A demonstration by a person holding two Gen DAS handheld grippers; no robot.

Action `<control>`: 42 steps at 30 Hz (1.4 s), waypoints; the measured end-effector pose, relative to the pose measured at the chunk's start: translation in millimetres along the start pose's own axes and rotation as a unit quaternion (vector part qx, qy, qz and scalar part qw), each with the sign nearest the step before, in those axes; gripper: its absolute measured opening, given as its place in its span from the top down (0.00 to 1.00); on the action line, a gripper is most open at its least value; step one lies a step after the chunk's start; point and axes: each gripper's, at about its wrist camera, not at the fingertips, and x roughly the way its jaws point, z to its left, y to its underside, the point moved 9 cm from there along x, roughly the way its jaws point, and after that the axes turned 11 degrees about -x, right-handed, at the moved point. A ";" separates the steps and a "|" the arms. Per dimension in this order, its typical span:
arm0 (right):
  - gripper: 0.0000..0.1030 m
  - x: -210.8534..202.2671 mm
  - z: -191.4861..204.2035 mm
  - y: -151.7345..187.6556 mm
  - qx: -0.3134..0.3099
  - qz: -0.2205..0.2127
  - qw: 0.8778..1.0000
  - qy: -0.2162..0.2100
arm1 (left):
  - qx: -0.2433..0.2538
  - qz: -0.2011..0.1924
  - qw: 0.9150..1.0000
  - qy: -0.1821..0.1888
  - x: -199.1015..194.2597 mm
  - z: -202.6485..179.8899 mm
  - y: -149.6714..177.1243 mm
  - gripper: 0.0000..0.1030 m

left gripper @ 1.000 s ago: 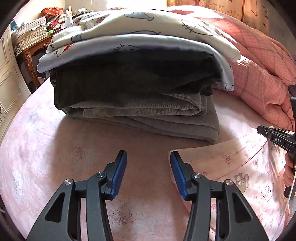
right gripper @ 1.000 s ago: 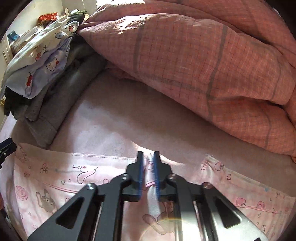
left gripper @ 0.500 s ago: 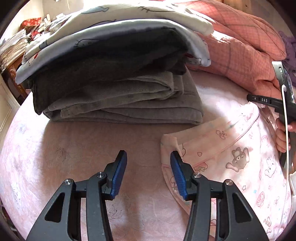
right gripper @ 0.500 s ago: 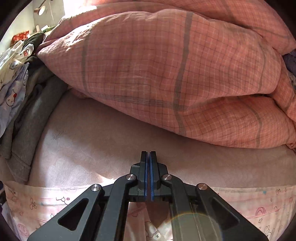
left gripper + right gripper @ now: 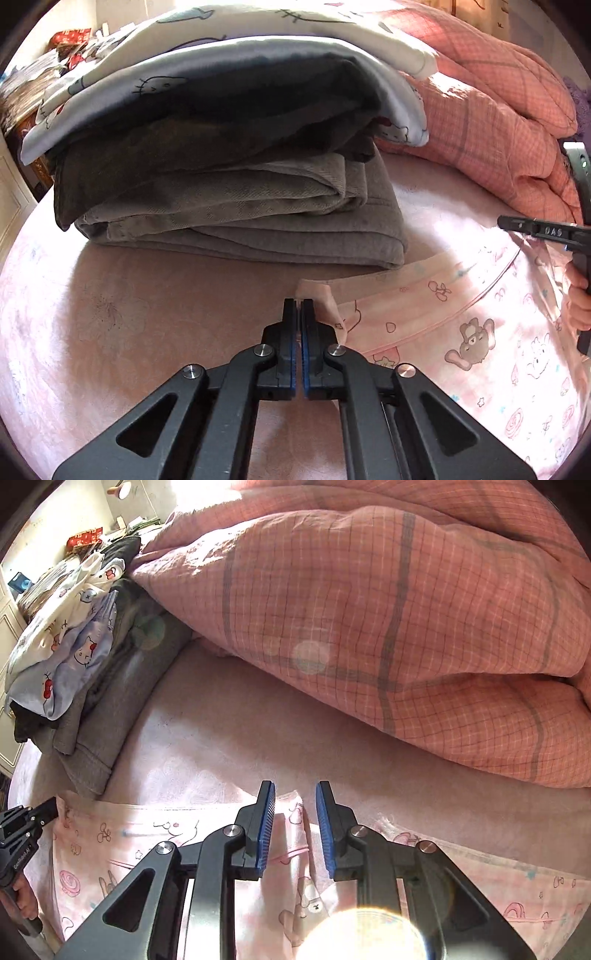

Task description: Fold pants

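The pink cartoon-print pants [image 5: 461, 332] lie flat on the pink bed sheet [image 5: 110, 314], to the right in the left wrist view. My left gripper [image 5: 298, 314] is shut at the pants' near left corner; a raised fold of the fabric sits just beside its right finger, and I cannot tell if fabric is pinched. My right gripper [image 5: 294, 805] is open above the far edge of the pants [image 5: 147, 842], with fabric showing between its blue pads [image 5: 266, 823]. It also shows at the right edge of the left wrist view [image 5: 543, 232].
A stack of folded grey and dark clothes [image 5: 240, 206] topped with white Hello Kitty fabric [image 5: 221, 55] sits just beyond the pants. A bunched pink checked quilt [image 5: 388, 627] fills the far side of the bed. A cluttered side table [image 5: 85, 542] stands at the far left.
My left gripper has closed and moved to the pants' corner. My right gripper was shut on the pants' edge half a second ago and has now opened.
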 end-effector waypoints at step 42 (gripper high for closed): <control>0.98 -179.6 -33.2 13.5 0.027 -0.195 0.967 0.164 | 0.021 -0.216 0.976 -0.015 -81.4 -43.5 -26.3 0.40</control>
